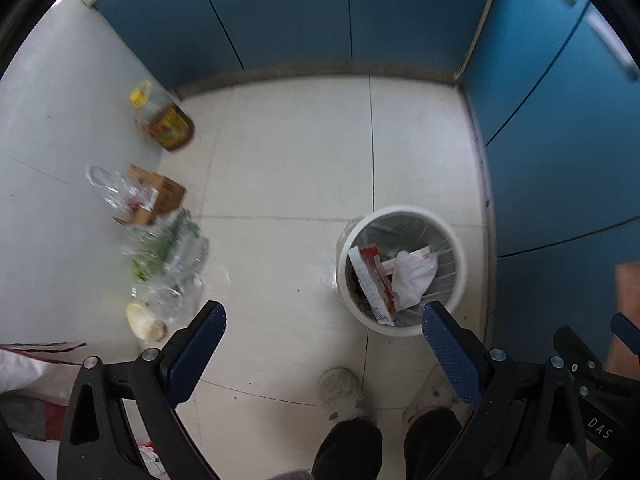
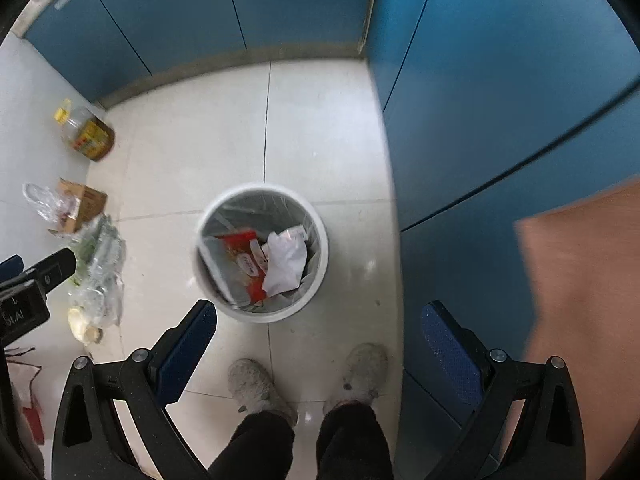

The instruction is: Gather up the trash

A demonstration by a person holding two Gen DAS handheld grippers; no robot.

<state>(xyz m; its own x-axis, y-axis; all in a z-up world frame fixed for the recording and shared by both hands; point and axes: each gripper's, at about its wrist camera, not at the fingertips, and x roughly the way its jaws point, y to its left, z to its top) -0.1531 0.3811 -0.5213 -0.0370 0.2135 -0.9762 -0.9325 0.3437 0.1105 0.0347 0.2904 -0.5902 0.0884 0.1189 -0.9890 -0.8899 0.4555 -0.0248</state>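
Observation:
A white round trash bin [image 1: 460, 264] [image 2: 320, 256] with a clear liner stands on the tiled floor. Inside lie a crumpled white paper [image 1: 412, 276] [image 2: 284, 264] and a red and white package [image 1: 376, 280] [image 2: 244, 260]. My left gripper [image 1: 324, 320] is open and empty, held high above the floor, left of the bin. My right gripper [image 2: 320, 316] is open and empty, high above the floor, nearer me than the bin. The left gripper's body shows at the left edge of the right wrist view [image 2: 36, 280].
Blue cabinets [image 1: 280, 12] [image 2: 500, 100] line the back and right. By the left wall stand an oil bottle [image 1: 164, 120] [image 2: 88, 136], a cardboard box [image 1: 160, 196] [image 2: 82, 202] and clear plastic bags with greens [image 1: 168, 256] [image 2: 100, 272]. The person's feet [image 2: 308, 376] are below.

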